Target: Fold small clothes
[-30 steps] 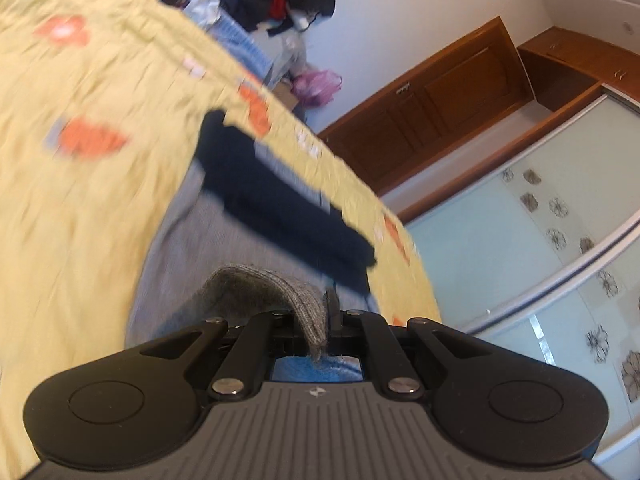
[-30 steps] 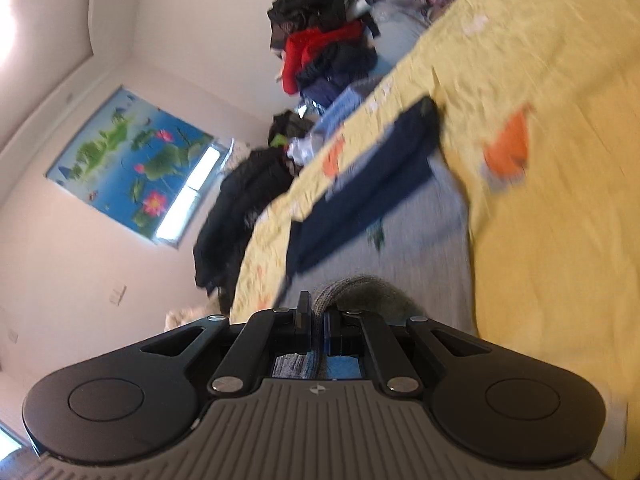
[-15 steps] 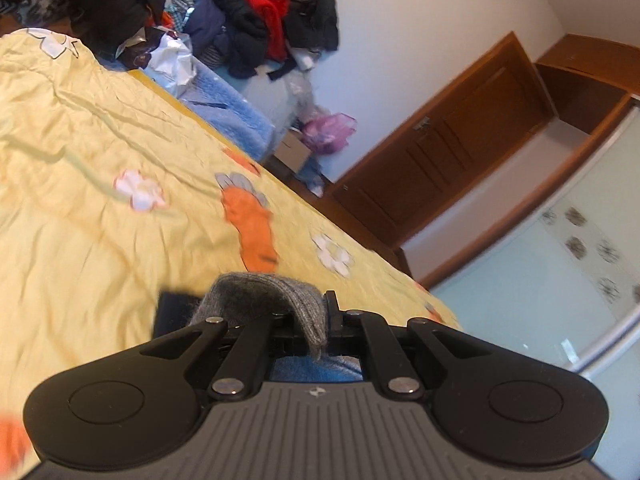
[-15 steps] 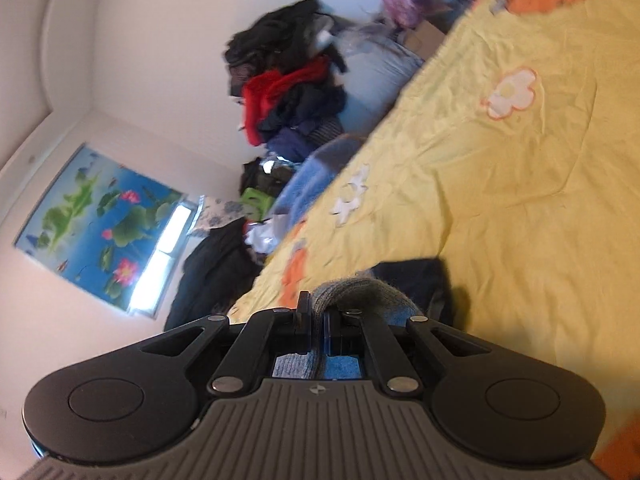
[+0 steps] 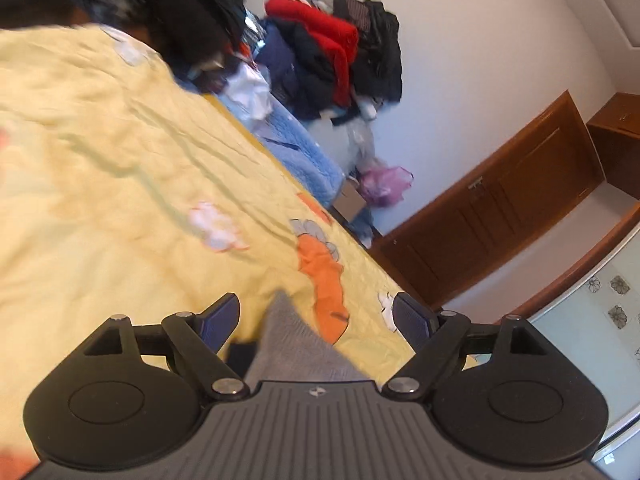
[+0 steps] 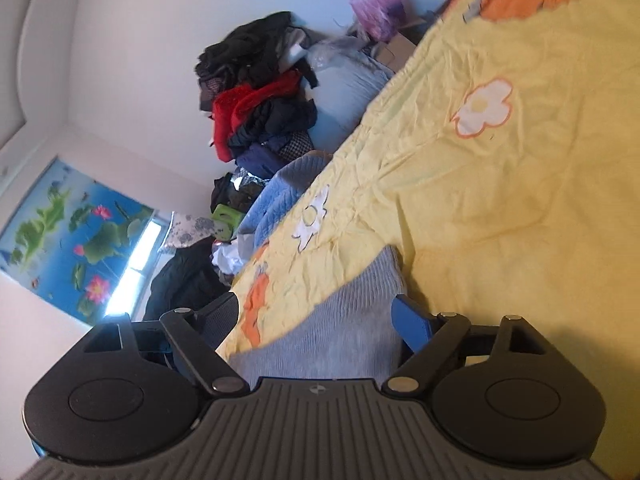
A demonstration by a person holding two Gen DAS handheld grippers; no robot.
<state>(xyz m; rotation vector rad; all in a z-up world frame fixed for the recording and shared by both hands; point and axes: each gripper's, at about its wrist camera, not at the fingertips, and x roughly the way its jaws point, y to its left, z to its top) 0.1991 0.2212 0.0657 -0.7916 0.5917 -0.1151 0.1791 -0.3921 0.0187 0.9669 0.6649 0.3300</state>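
Observation:
A grey knitted garment (image 5: 296, 344) lies folded over on the yellow flowered bedspread (image 5: 100, 184), with a dark part of it showing at its left edge. My left gripper (image 5: 316, 316) has its jaws opening; the grey corner rests between the blue pads (image 5: 412, 322) without being pressed. In the right wrist view the same grey garment (image 6: 340, 328) lies flat on the bedspread (image 6: 500, 184). My right gripper (image 6: 316, 316) is also opening, its pads (image 6: 410, 324) apart beside the cloth edge.
A heap of dark and red clothes (image 5: 332, 52) and a blue blanket (image 5: 300, 160) sit past the bed's far edge. A wooden door (image 5: 500, 208) and a pink bag (image 5: 384, 184) stand beyond. A lotus picture (image 6: 72, 236) hangs by the window.
Both grippers carried the grey edge forward over the dark part of the garment, laid it down, then spread their jaws and let go.

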